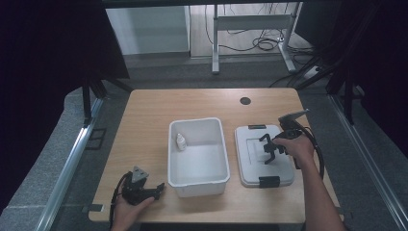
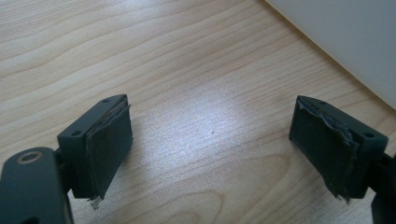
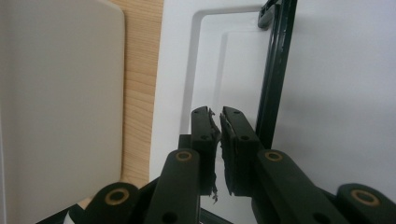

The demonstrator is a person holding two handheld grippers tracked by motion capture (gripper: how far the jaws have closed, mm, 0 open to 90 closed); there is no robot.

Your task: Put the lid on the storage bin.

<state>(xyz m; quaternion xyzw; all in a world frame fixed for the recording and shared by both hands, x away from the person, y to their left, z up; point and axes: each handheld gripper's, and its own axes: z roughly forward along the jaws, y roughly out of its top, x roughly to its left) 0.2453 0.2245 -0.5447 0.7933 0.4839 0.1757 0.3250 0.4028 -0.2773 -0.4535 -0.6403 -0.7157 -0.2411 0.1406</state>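
The white lid is seen lying beside the open bin on the counter, unfitted, the clenched, empty right gripper poised over it and the released left gripper rested near the bin.

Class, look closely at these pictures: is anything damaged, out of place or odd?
Yes. The pads on both grippers look worn: the left gripper's pads have frayed, peeling edges, and the right gripper's pads are ragged too. The small bottle stands upright in the tub.
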